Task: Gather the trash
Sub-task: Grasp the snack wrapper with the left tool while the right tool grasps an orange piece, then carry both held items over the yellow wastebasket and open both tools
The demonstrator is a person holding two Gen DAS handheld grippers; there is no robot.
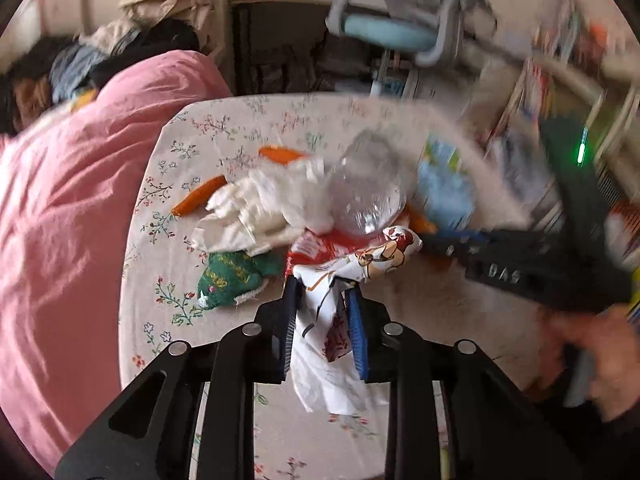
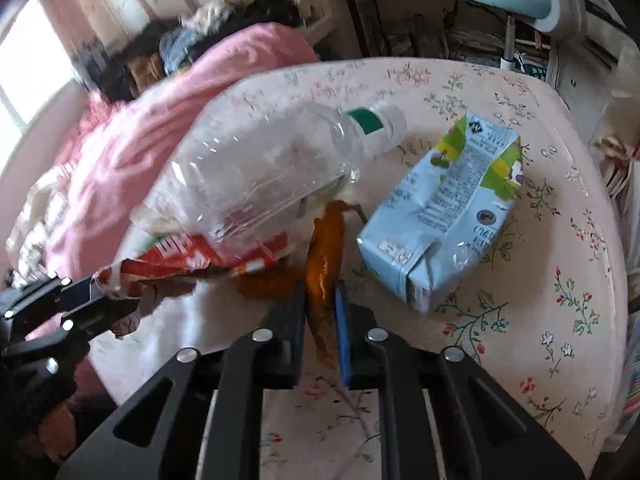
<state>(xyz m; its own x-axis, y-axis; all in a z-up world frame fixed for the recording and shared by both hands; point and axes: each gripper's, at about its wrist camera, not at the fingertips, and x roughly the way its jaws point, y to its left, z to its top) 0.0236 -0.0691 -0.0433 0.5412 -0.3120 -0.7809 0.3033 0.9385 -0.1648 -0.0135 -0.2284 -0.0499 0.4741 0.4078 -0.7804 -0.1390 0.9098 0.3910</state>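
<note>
My left gripper [image 1: 322,300] pinches a wrapper [image 1: 352,256]; my right gripper [image 2: 320,300] clamps an orange peel [image 2: 326,256]. Trash sits mid-table [image 2: 560,320]; floral cloth lies bare toward the right edge. Bottle [image 2: 256,176] lies flat, cap pointing up-right, beside the carton [image 2: 440,216].

Tablecloth [image 2: 500,92]: pale pink with small floral sprigs. Carton [image 2: 444,204]: light blue with green and yellow top panels. Bottle [image 2: 256,176]: clear, with a white cap and green band. Wrapper [image 1: 360,256]: red and white (cartoon print). Peel [image 2: 326,256]: orange-brown. Blanket [image 1: 68,208]: plain pink.
</note>
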